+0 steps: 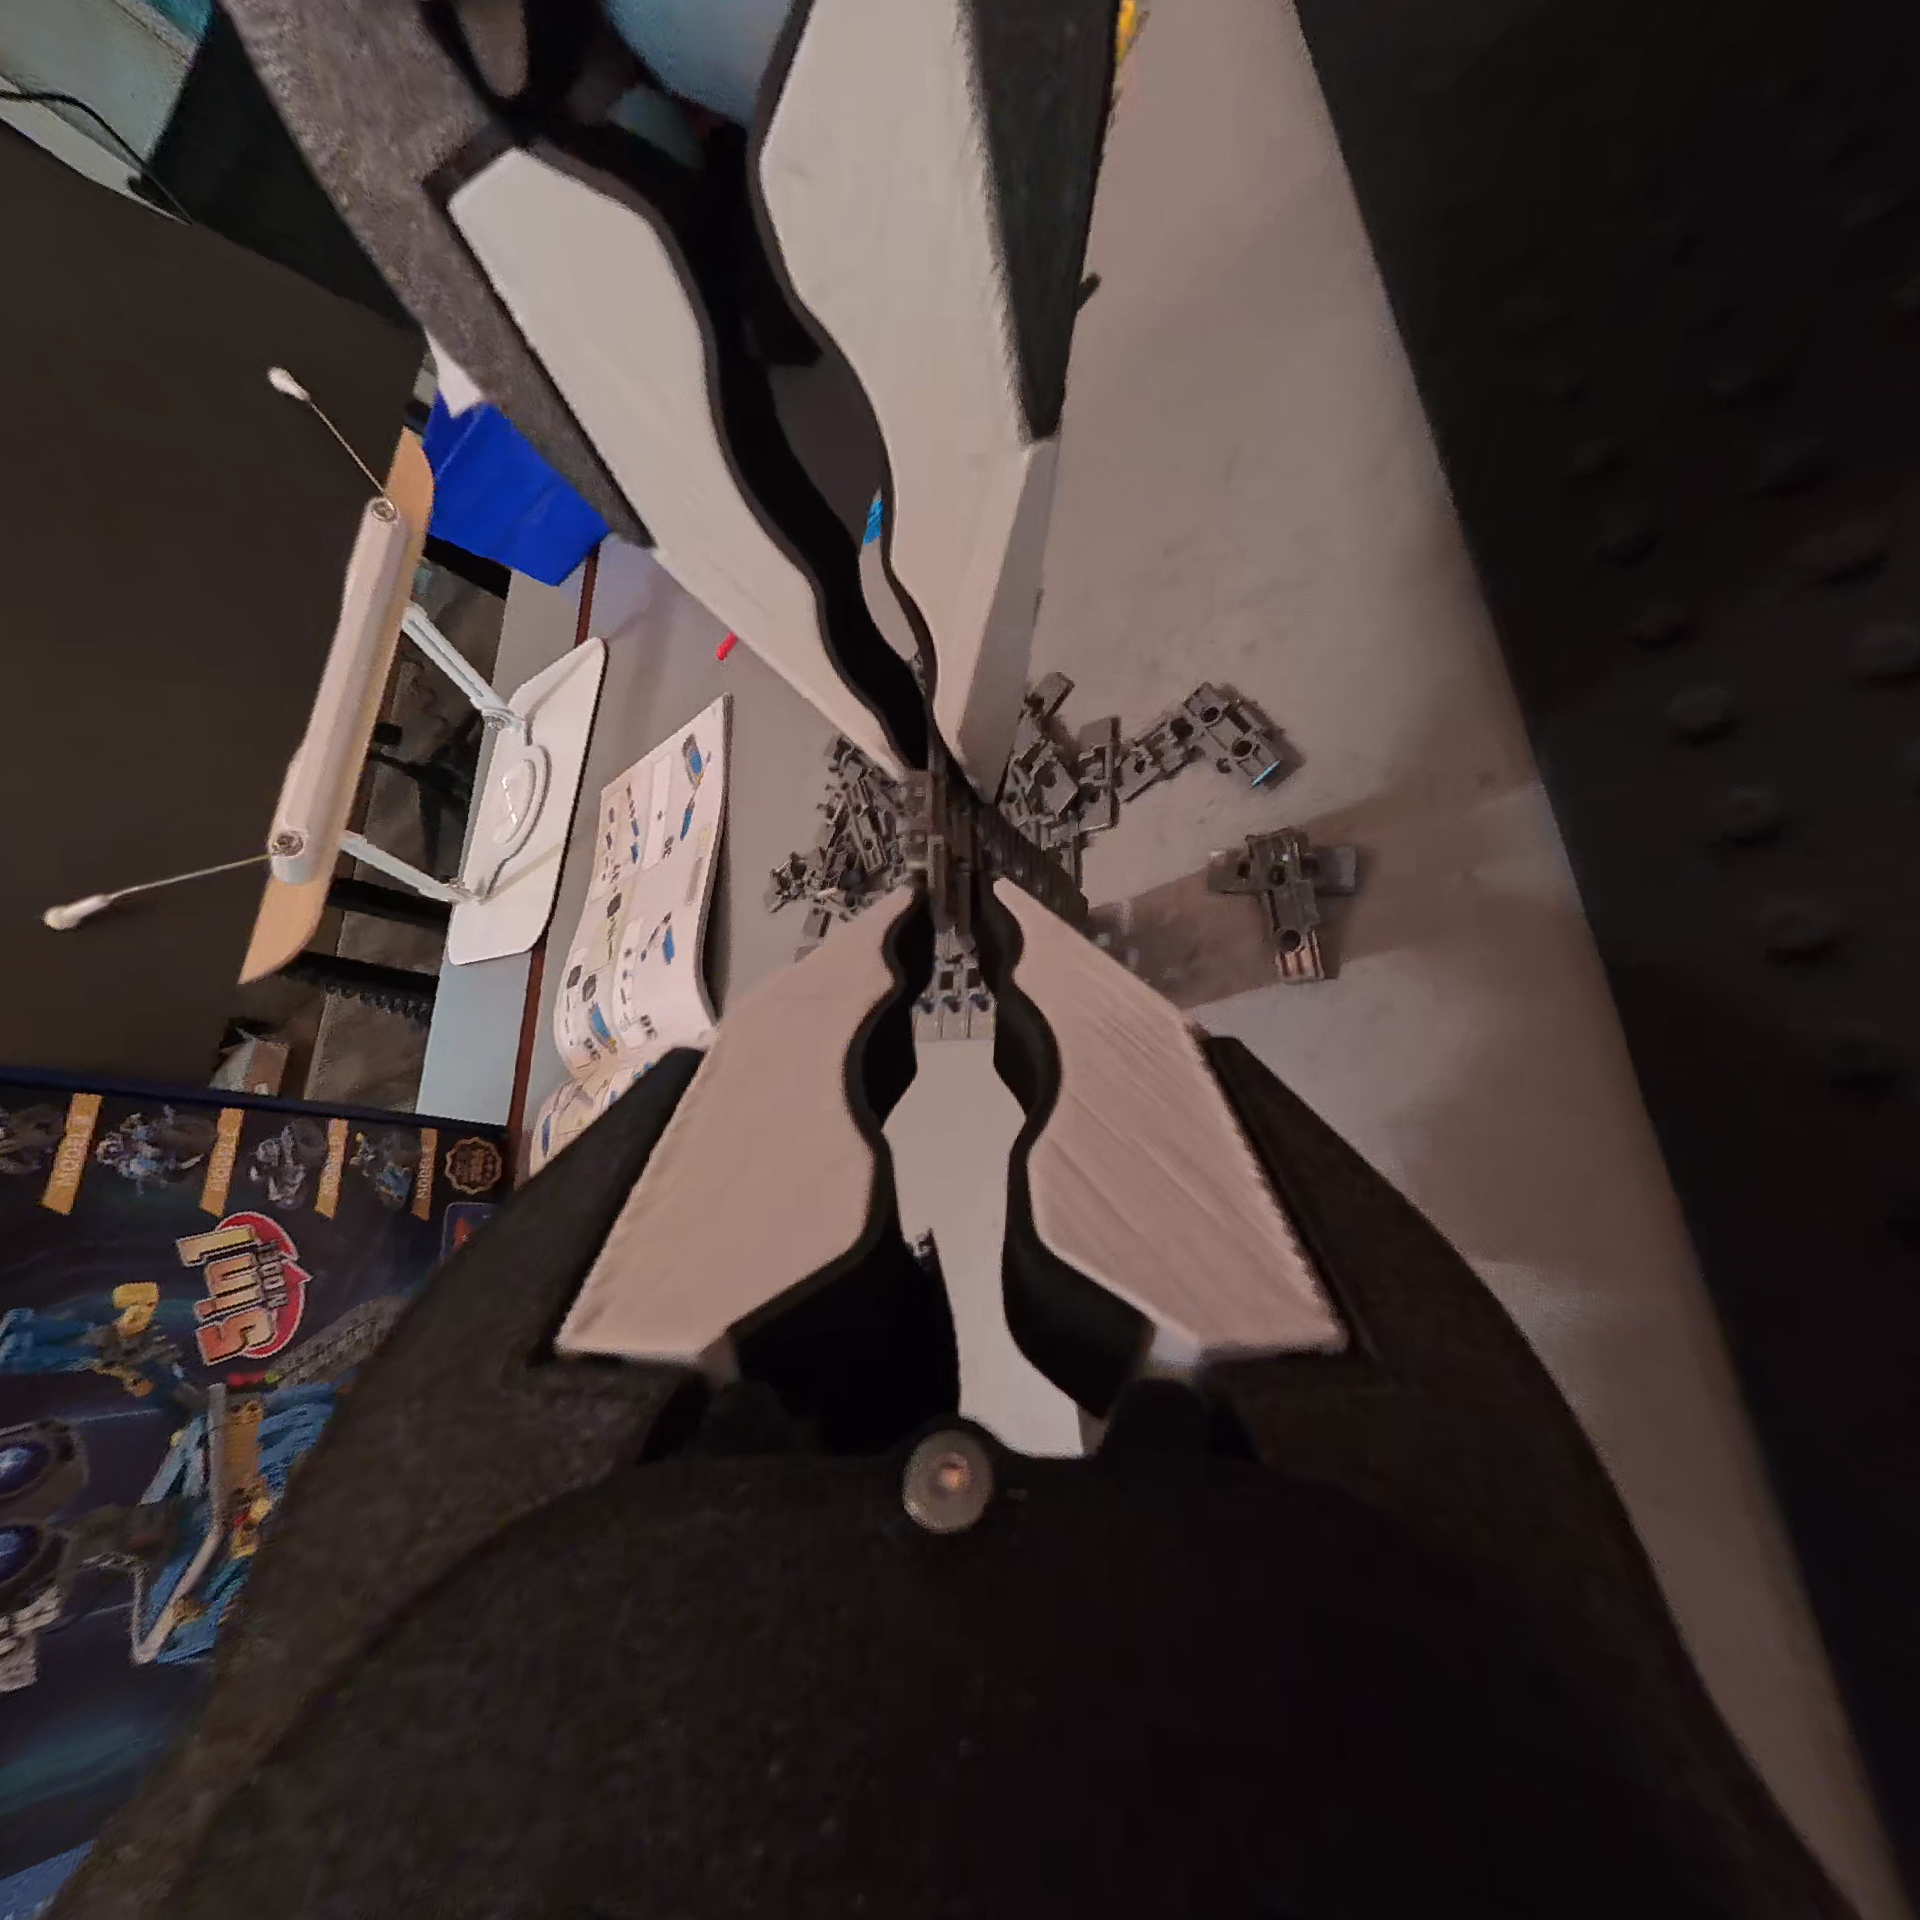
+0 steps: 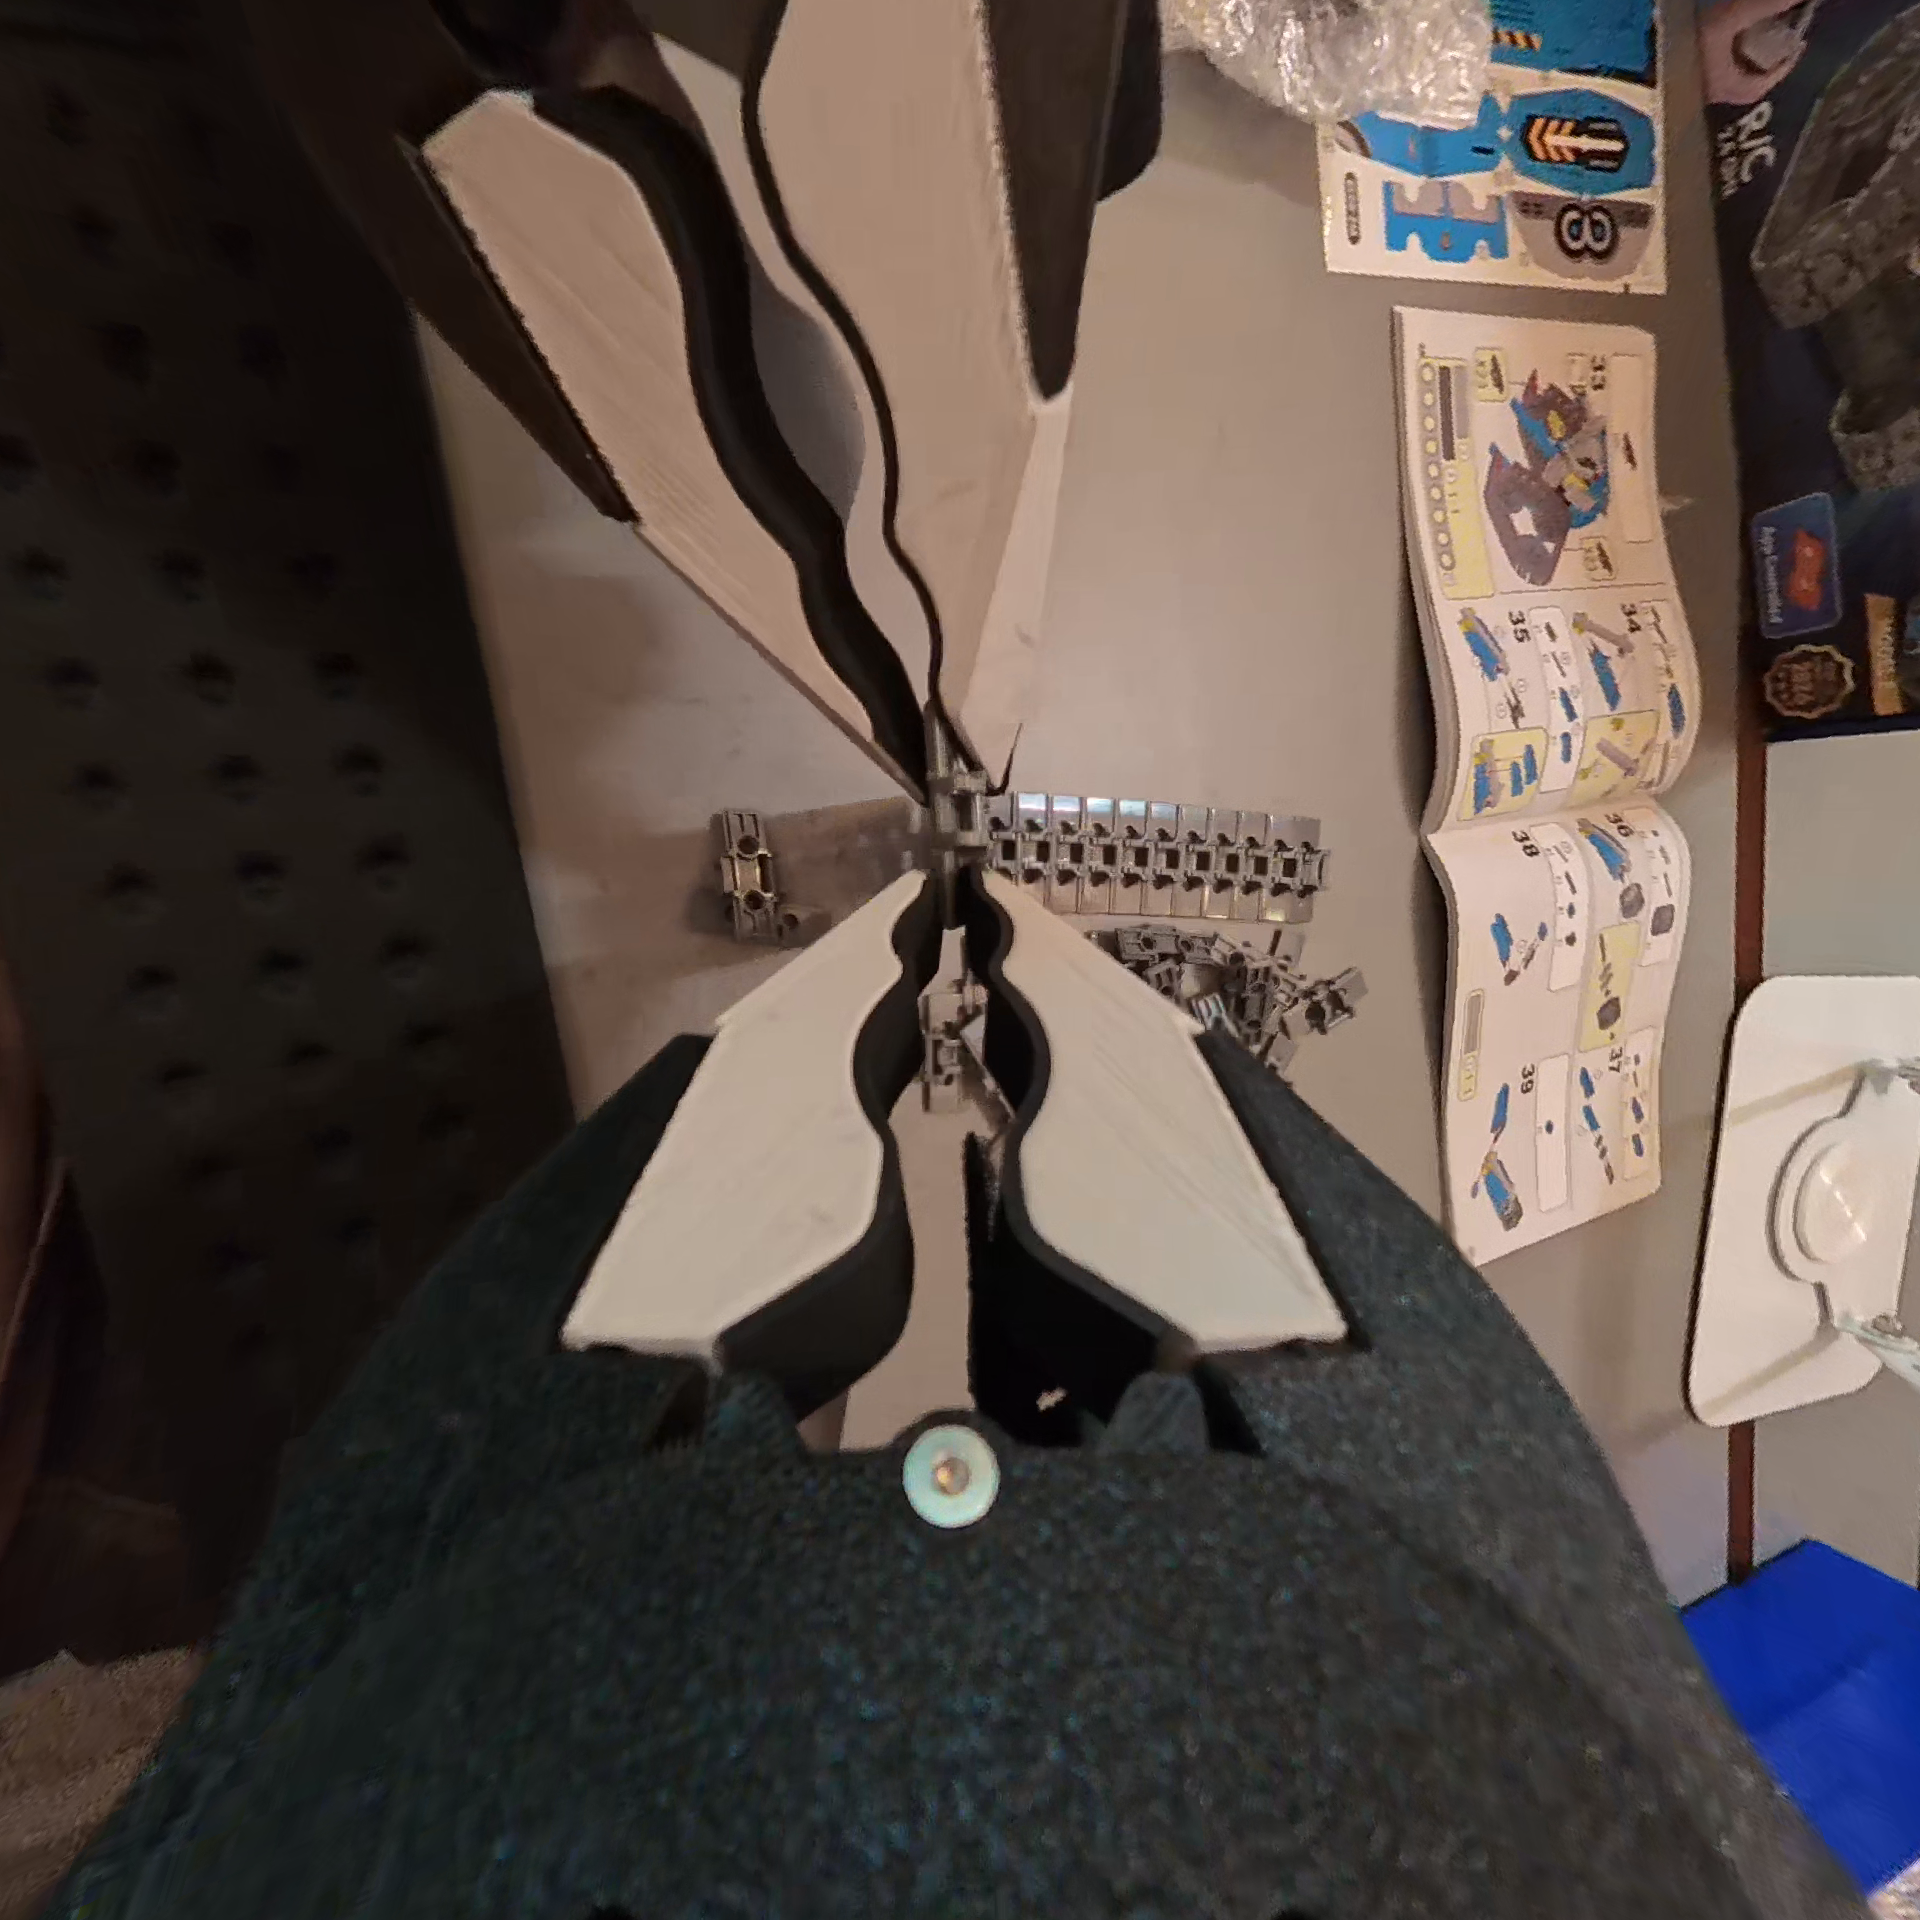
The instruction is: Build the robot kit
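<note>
My two grippers meet tip to tip over a white table (image 2: 1195, 582). My left gripper (image 1: 951, 902) is shut on a grey track link (image 1: 948, 831); it comes in from the top of the right wrist view (image 2: 938, 743). My right gripper (image 2: 951, 906) is shut at the left end of a chain of grey track links (image 2: 1153, 857) that runs to the right along the table. It comes in from the top of the left wrist view (image 1: 928, 732). The held link (image 2: 951, 821) sits against the chain's end. A loose link (image 2: 943, 1039) lies under my right fingers.
A pile of loose grey links (image 2: 1236, 977) (image 1: 1091, 769) lies beside the chain, and a single link (image 2: 750, 873) (image 1: 1283, 883) lies apart. An open instruction booklet (image 2: 1548, 790), sticker sheet (image 2: 1496, 156), toy box (image 1: 156, 1351), white lamp base (image 2: 1818, 1195) and blue bin (image 1: 509, 499) stand around. A dark dotted panel (image 2: 208, 727) borders the table. The dark dotted panel (image 2: 208, 727) is about equally far from each gripper, around 15 cm.
</note>
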